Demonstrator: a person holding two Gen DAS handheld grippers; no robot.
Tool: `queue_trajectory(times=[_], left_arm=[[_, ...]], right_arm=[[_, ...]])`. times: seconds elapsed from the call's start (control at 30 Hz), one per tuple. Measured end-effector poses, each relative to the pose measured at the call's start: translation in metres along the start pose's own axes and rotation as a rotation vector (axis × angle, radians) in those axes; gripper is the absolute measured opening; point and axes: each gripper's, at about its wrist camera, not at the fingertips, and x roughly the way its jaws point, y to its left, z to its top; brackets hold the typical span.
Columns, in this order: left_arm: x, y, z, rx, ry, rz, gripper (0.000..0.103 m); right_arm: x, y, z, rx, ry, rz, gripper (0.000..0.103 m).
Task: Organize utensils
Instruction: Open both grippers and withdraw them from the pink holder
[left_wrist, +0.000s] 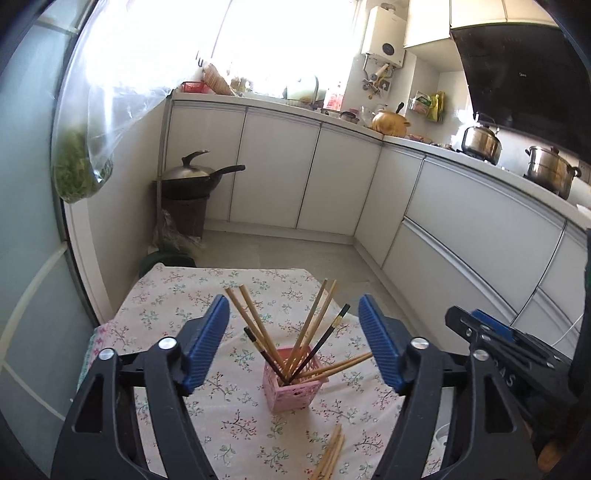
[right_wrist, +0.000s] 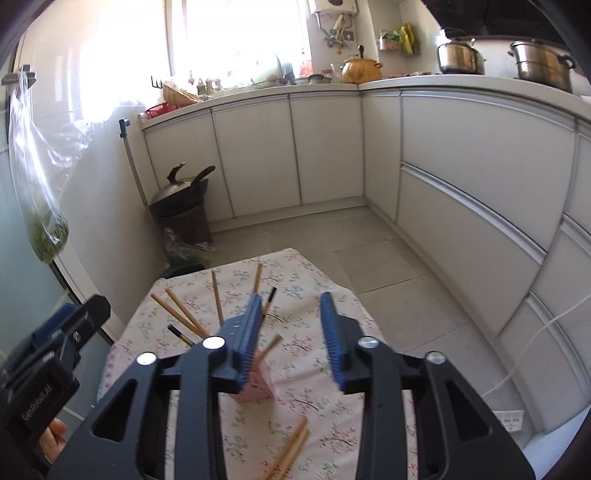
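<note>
The left claw (left_wrist: 293, 341) is spread wide, with nothing pinched between its blue pads (left_wrist: 207, 345). It hangs above the table (left_wrist: 177, 295), which is covered with a floral cloth. The pink holder (left_wrist: 295, 384) stands upright on the cloth and appears in the gap between the two pads, below them and clear of both. Several chopsticks (left_wrist: 255, 325) stand in the holder and lean outward in different directions; most are light wood and two are dark. A further bunch of loose chopsticks (left_wrist: 330, 454) lies flat on the cloth, near the holder on the side closest to the claws.

The right claw (right_wrist: 291, 341) is partly spread, and its pads press on nothing. In the right wrist view its left pad (right_wrist: 247, 341) covers part of the pink holder, and whether it touches a chopstick cannot be told. The right claw sits to the right of the left claw, at the table edge.
</note>
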Motion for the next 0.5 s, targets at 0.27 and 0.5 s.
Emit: queue_trajectory(times=[0.27,0.5], left_arm=[[-0.007,-0.011,-0.023,0.049,0.007,0.061,0.082],[-0.015,-0.02,-0.035,0.087,-0.015,0.118,0.09]], right_arm=[[-0.022,-0.01,-0.028,0.011,-0.036,-0.11,0.066],[-0.034,-0.019,-0.05,0.026,-0.058,-0.22,0.079]])
